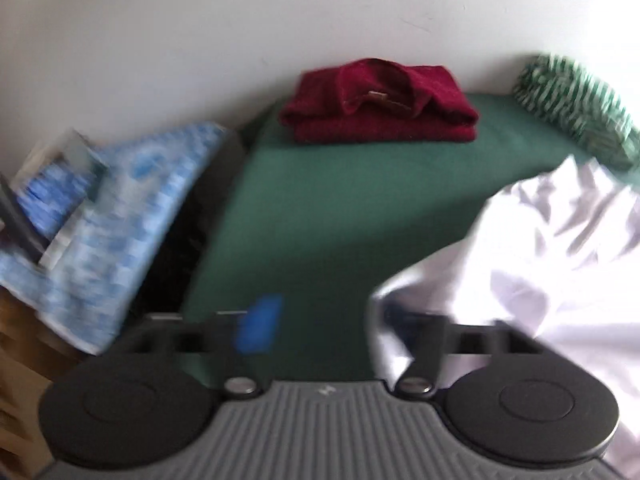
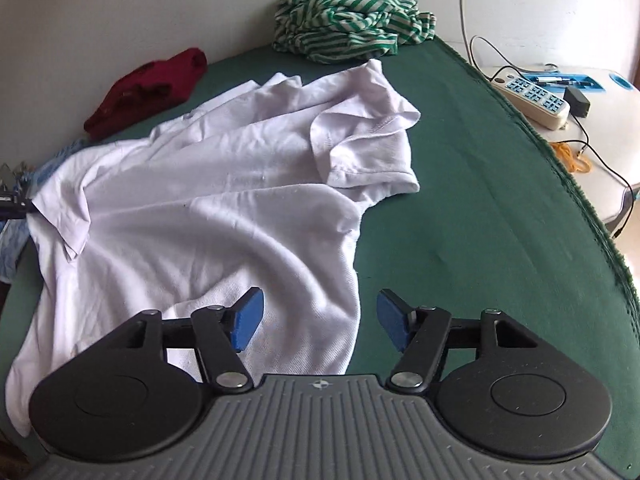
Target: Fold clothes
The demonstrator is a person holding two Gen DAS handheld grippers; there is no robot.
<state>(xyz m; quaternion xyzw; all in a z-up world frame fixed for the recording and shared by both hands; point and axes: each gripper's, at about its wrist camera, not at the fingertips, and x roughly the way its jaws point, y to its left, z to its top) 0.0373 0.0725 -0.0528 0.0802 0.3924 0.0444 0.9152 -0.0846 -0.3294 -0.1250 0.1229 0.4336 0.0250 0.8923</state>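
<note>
Against the far wall in the left wrist view, a dark red knitted garment point(image 1: 378, 100) is seen already folded into a neat stack on the green cloth-covered table point(image 1: 320, 208). A green-and-white striped garment point(image 1: 572, 108) is bunched at the far right, apparently not yet folded. A crumpled white short-sleeved shirt point(image 1: 540, 264) fills the near right and is draped over the right finger of the left gripper point(image 1: 324, 324), so that only the blue left pad point(image 1: 260, 324) is shown; whether cloth is pinched cannot be told, as the view is blurred. The table's left edge is bordered by a dark gap, beyond which a blue-and-white patterned cloth point(image 1: 112, 240) is heaped. Bare green surface is left open between the red stack and the gripper.

Across the right wrist view, the white shirt point(image 2: 208, 208) is spread loosely over the left and middle of the table point(image 2: 500, 220), wrinkled, with one sleeve doubled back; its folding is judged barely begun. The right gripper point(image 2: 318, 322) is held with its blue pads wide apart above the shirt's near hem, nothing between them. The red garment point(image 2: 148, 88) and striped garment point(image 2: 348, 28) are seen at the far side. A broad bare strip is left right of the shirt, ending at the table's fringed right edge, beyond which a white power strip point(image 2: 532, 96) and cables lie on a separate pale surface.
</note>
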